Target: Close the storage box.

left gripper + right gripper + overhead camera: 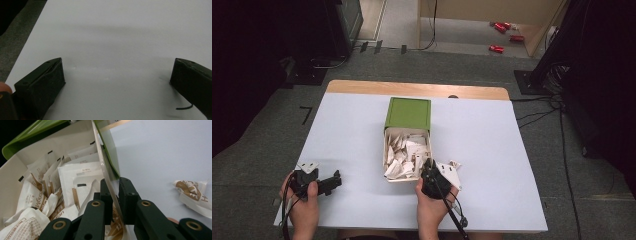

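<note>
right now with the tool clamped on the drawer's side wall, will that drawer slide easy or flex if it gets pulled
Probably slides easily: the drawer holds just small paper sachets, likely light, and the table looks smooth. The wall between the right tool pads looks thin, so it may flex or bow. Gripped at one side, it might skew inside the green box rather than travel straight.

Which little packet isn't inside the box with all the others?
The brown-and-white packet lying alone on the table, just right of the box. All the other packets are piled inside the box, whose side wall the right gripper pinches.
</note>
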`<action>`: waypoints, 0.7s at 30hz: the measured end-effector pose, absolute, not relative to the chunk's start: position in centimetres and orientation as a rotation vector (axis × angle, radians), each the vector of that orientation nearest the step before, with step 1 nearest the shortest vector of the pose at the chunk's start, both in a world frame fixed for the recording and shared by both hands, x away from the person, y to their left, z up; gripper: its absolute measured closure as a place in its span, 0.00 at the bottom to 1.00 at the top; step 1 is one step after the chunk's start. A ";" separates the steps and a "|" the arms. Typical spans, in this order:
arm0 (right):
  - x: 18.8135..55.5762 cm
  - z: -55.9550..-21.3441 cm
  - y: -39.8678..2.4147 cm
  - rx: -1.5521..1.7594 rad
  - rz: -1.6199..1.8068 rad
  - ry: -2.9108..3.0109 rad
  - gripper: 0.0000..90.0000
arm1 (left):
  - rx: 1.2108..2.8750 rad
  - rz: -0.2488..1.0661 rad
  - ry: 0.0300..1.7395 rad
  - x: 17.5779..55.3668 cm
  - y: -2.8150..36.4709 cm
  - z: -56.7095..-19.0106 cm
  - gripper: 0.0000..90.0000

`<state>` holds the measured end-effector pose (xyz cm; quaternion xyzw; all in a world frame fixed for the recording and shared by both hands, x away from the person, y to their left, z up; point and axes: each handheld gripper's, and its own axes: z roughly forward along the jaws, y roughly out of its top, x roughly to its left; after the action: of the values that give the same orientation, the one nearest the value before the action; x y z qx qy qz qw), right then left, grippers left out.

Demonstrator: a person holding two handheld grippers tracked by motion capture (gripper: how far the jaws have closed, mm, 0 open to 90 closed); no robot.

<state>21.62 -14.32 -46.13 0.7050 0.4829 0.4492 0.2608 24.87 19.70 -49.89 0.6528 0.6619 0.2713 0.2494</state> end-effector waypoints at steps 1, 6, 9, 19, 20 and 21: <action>21.6 -46.1 -14.2 1.911 1.223 1.291 0.92 | 1.778 0.739 1.803 24.9 19.7 -49.9 0.00; 21.4 -45.9 -13.4 1.884 1.234 1.219 0.93 | 1.776 0.740 1.802 24.9 19.7 -49.9 0.00; 21.4 -46.0 -12.9 1.857 1.231 1.198 0.94 | 1.776 0.740 1.802 24.9 19.7 -49.9 0.00; 21.0 -47.0 -13.1 1.804 1.145 1.352 0.94 | 1.776 0.740 1.802 24.9 19.7 -49.9 0.00; 21.0 -47.0 -13.1 1.799 1.143 1.362 0.94 | 1.776 0.739 1.803 24.9 19.7 -49.9 0.00; 21.0 -46.8 -13.2 1.795 1.141 1.382 0.93 | 1.776 0.739 1.802 24.9 19.7 -49.9 0.00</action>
<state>21.01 -13.21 -46.82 0.6755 0.5201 0.4295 0.2977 24.87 19.70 -49.90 0.6523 0.6620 0.2716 0.2500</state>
